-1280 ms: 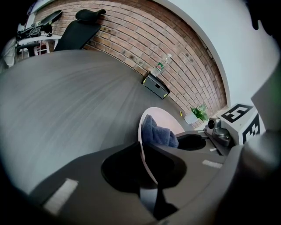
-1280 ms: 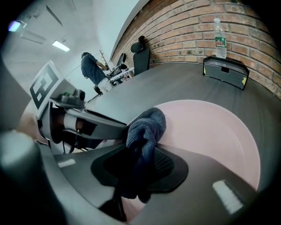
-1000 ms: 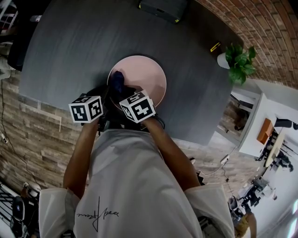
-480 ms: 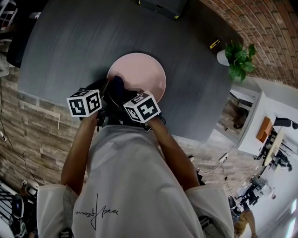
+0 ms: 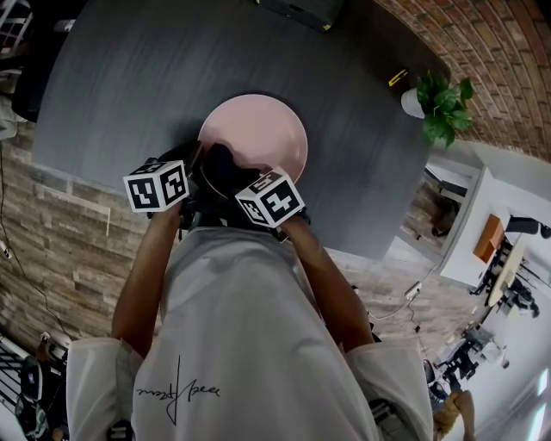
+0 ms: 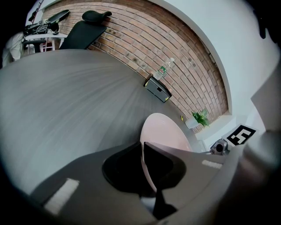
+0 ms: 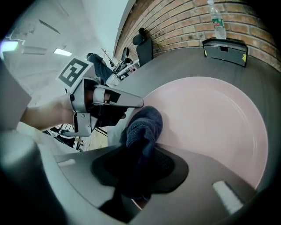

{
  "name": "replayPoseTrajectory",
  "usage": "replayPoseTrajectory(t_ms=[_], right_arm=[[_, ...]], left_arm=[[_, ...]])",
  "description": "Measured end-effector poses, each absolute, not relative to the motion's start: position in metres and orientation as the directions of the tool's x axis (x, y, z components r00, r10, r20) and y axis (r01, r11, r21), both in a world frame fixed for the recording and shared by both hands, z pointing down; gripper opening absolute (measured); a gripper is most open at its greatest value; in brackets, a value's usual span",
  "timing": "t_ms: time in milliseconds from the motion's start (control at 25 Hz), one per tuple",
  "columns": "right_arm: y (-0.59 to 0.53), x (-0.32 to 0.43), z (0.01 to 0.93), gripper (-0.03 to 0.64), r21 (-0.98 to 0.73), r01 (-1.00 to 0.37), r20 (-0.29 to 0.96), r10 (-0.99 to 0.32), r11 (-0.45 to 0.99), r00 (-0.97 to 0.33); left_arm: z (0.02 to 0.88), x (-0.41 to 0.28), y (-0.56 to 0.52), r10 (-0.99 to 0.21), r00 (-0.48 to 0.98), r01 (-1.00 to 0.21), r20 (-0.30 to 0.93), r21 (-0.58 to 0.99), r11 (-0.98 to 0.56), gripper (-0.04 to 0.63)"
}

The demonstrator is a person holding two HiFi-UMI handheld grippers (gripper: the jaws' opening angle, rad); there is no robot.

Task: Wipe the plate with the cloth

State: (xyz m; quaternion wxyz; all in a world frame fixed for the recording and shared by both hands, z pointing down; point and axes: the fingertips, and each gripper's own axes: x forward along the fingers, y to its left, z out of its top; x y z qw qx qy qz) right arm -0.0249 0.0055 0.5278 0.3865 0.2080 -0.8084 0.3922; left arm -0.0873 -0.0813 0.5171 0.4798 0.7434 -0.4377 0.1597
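A round pink plate lies on the dark grey table. My left gripper is at the plate's near left edge. Its jaws have just been closing, and in the left gripper view they clamp the rim of the plate. My right gripper is shut on a dark blue cloth, which presses on the plate near its left rim. From the head view the cloth sits on the plate's near side, just beyond the right gripper.
A black box stands at the table's far edge, with a water bottle behind it. A potted plant sits off the table's right corner by the brick wall. A black chair stands further off.
My right gripper has slid the cloth a little to the right along the plate's near side. The left gripper has kept its place at the rim.
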Motion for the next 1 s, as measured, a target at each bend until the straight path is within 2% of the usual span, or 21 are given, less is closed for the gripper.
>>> replayPoseTrajectory(t_ms=[1000], right_arm=[[0.028,0.013,0.526,0.13,-0.436,-0.602,0.829,0.039,0.668,-0.557]], left_arm=[[0.518,-0.085,-0.072,-0.491,0.572,-0.796,0.658,0.589,-0.137,0.041]])
